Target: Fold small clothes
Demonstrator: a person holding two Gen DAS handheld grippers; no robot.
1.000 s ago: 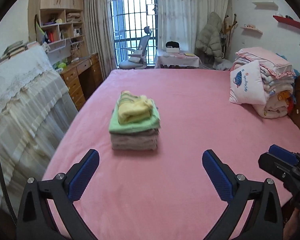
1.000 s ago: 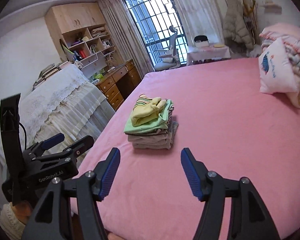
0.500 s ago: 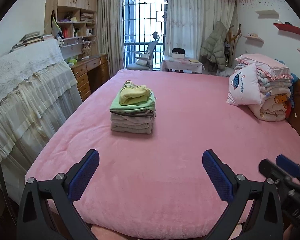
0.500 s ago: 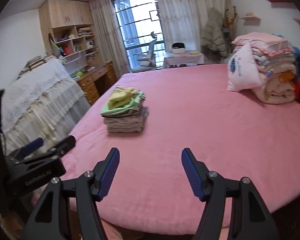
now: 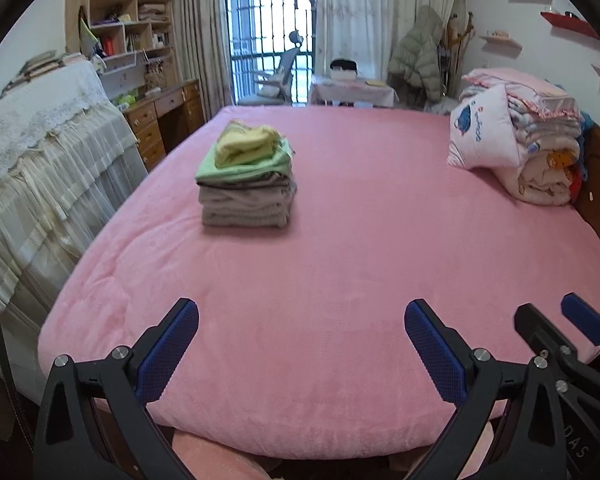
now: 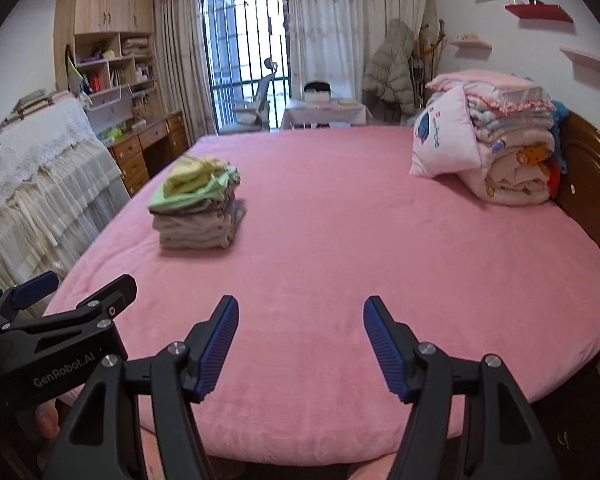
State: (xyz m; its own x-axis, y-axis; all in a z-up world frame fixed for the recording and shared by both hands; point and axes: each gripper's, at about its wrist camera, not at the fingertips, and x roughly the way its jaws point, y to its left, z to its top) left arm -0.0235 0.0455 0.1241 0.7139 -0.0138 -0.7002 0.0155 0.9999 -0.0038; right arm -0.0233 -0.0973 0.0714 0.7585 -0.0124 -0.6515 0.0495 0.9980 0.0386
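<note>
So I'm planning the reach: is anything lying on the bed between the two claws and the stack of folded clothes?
Nothing visible: only bare pink bedspread separates both open claws from the stack of folded clothes.

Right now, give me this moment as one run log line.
left gripper: open, empty | right gripper: open, empty | stack of folded small clothes: on pink bed, untouched

A wide bed under a pink plush cover (image 5: 340,264) is seen centrally. Daylight is admitted through a barred glass door (image 6: 244,60) flanked by pale curtains (image 6: 348,32). A wooden bookshelf cabinet (image 5: 124,24) is noted left; red wall shelf (image 6: 538,12) right.
</note>
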